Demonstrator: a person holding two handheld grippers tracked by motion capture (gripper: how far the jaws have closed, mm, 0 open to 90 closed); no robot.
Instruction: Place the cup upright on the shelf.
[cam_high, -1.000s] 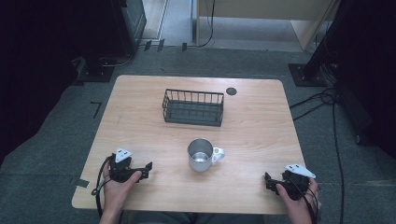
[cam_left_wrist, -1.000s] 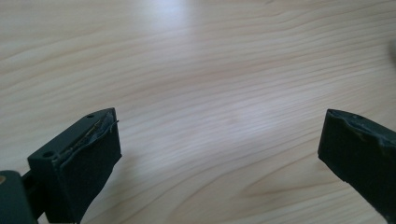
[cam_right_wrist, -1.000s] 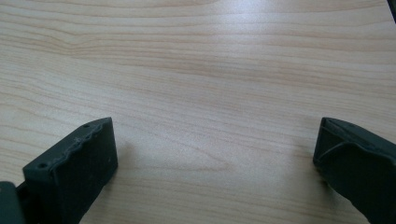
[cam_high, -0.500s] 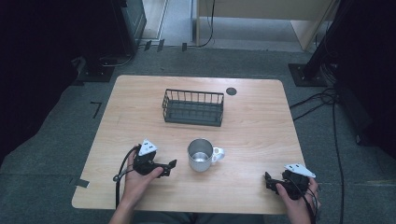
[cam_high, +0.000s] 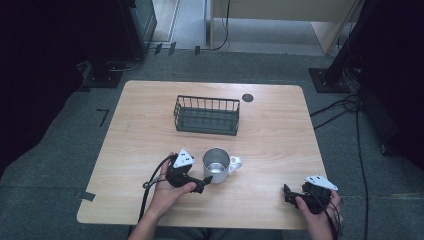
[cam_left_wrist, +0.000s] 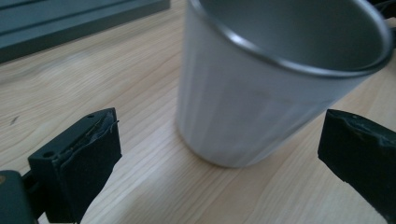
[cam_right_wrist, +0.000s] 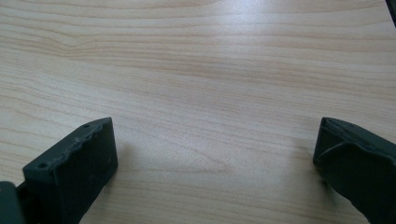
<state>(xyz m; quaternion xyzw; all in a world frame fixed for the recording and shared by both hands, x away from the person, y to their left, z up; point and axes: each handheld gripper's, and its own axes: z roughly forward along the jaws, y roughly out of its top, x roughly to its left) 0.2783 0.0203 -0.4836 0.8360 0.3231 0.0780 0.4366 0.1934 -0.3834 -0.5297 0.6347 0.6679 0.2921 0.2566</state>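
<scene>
Left gripper (cam_high: 202, 184) moved since half a second ago: advanced from the table's left front area toward the centre, now just beside the mug (cam_high: 216, 165). Fingers (cam_left_wrist: 81, 161) spread wide, one to each side of the mug's base in the left gripper view, not touching the wall. Nothing gripped.

Right gripper (cam_high: 291, 192) unchanged: parked near the front right edge of the table (cam_high: 280, 125). Fingers (cam_right_wrist: 77, 165) open, over bare wood, holding nothing.

Meaning for the task: none stated, so judged from layout only. Approach to the mug under way; grasp not yet made. Probable next step: closing on the mug's body. Smooth metal wall, so slip possible if closed too near the rim. A likely destination is the basket (cam_high: 206, 115), though not certain.

Position of the mug: upright on the table, front of centre, handle (cam_high: 235, 162) pointing to the person's right, away from the left gripper. Well apart from the right gripper.

Containers:
- Mug: metal, open top, interior appearing empty in the high view; bottom not visible in the left gripper view.
- Basket: black wire, standing behind the mug, apart from it, appearing empty.

Also present: small dark disc (cam_high: 247, 97) near the far edge of the table.
</scene>
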